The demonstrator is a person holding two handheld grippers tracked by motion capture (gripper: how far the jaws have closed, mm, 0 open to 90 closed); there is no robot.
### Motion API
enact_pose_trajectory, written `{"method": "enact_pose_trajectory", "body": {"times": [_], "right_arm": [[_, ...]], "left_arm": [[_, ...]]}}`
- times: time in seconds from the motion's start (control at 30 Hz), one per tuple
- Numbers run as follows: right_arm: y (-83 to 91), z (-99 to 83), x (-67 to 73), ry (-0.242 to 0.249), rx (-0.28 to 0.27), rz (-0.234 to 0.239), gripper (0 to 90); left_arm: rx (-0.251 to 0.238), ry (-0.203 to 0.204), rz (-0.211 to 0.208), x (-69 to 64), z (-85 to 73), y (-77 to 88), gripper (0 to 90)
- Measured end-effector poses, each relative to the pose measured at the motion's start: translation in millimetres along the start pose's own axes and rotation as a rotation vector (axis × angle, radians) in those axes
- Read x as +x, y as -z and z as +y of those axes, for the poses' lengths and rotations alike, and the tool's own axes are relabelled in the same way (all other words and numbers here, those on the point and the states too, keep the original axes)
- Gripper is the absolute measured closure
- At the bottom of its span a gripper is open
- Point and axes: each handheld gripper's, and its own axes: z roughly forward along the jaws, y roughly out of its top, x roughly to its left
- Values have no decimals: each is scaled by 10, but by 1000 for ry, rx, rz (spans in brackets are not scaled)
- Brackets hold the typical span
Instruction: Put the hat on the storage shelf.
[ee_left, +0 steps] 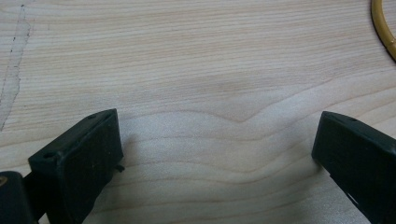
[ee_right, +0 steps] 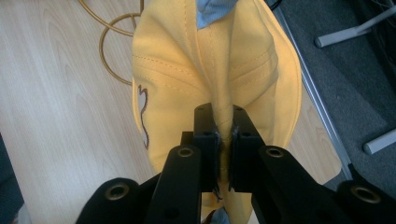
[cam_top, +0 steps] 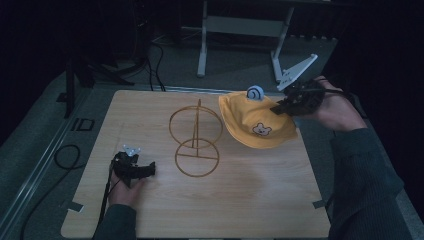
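A: Where is the hat (cam_top: 257, 125) seen?

B: It is held above the far right part of the table (cam_top: 210, 210), lifted clear of the wood. A bear patch (cam_top: 262, 129) is sewn on its near side, and a blue-white ornament (cam_top: 255, 92) sits at its top.

A: How is it held?

B: A fold of yellow cloth is pinched by the right gripper (ee_right: 223, 140); the 2 jaws are pressed together on that fold, with the cloth bunched between them.

A: And the left gripper (cam_top: 145, 170)?

B: It is rested low over the near left of the table, well apart from the hat. Its 2 jaws are spread wide, and nothing but bare wood is seen between them.

A: What lies between the 2 grippers?

B: A wire stand (cam_top: 196, 137) is placed mid-table: 1 ring flat on the wood, 1 ring upright above it, joined by a post. The hat is just right of the upright ring.
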Motion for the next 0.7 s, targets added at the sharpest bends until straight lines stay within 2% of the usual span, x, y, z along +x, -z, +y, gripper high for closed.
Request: {"method": "enact_pose_trajectory", "body": {"times": [0.7], "right_arm": [[56,240,43,34,-35,-4,844]], "left_arm": [[0,0,0,0,0,0,15]]}}
